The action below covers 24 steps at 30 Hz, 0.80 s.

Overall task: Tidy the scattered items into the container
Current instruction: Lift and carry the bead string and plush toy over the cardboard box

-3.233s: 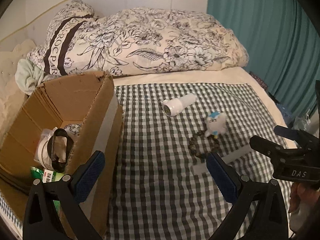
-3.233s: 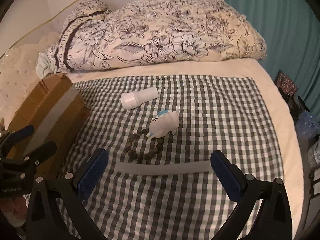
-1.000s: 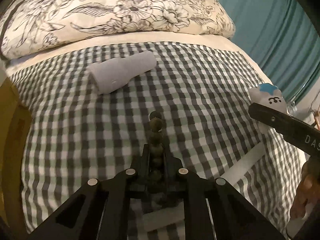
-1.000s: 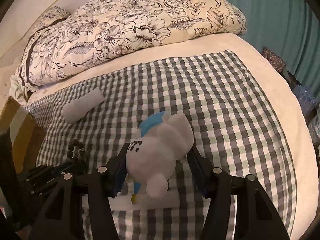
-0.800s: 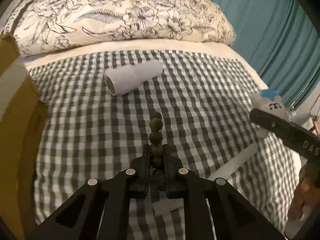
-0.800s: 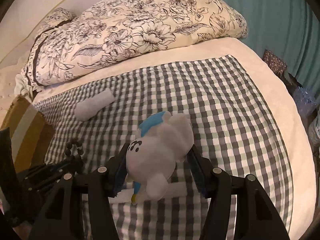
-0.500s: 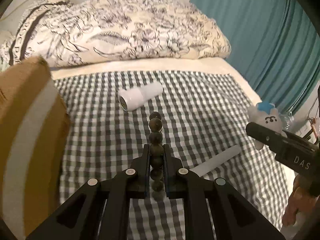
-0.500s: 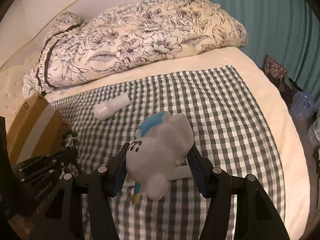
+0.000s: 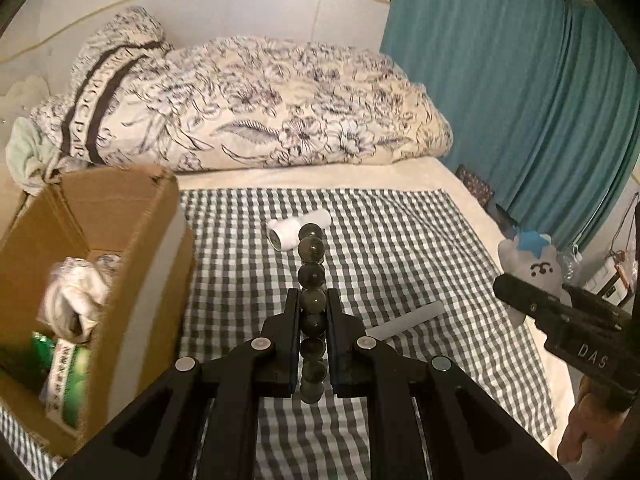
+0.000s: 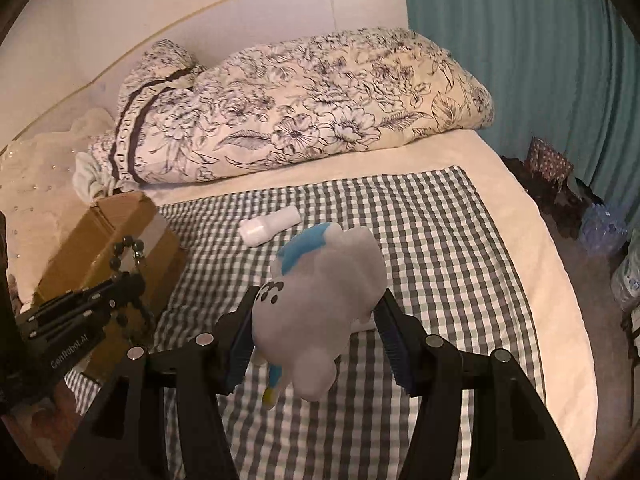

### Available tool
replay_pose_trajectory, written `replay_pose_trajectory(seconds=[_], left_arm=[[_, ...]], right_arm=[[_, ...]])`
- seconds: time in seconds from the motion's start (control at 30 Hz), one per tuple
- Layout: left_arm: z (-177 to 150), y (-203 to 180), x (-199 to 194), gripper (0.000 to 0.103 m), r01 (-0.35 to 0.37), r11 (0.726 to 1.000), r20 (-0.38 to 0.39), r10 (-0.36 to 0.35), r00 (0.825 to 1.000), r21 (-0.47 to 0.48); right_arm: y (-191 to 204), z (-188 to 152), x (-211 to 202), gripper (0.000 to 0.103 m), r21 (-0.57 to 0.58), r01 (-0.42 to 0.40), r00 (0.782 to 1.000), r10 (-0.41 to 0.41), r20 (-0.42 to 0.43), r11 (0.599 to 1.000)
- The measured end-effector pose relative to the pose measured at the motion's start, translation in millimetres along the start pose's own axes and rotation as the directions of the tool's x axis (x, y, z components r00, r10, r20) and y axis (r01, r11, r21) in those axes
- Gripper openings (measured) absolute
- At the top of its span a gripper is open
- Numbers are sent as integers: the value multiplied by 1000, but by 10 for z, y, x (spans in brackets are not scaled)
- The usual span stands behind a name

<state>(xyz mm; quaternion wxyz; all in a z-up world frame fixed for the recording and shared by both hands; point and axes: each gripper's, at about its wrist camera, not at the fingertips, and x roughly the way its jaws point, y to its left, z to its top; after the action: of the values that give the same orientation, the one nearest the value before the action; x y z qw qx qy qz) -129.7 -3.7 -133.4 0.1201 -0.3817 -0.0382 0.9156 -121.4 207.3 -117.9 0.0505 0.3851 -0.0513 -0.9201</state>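
My left gripper is clamped on the bead bracelet, my right gripper squeezes the plush toy, both above the bed; the cardboard box holds some things, while the white bottle and pale stick remain out.

One cardboard box at left of the left wrist view. One bead string at centre. One white bottle just above it. One pale flat strip at right of centre. One plush toy in middle of the right wrist view. Two grippers.
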Motion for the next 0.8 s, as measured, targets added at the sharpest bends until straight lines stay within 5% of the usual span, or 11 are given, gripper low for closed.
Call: replay_pose_trajectory(seconds=[0.8], left_arm=[[-41, 175, -1497, 10, -46, 999, 187, 46, 981, 0]], right_arm=[[721, -102, -1167, 56, -94, -43, 986, 58, 156, 995]])
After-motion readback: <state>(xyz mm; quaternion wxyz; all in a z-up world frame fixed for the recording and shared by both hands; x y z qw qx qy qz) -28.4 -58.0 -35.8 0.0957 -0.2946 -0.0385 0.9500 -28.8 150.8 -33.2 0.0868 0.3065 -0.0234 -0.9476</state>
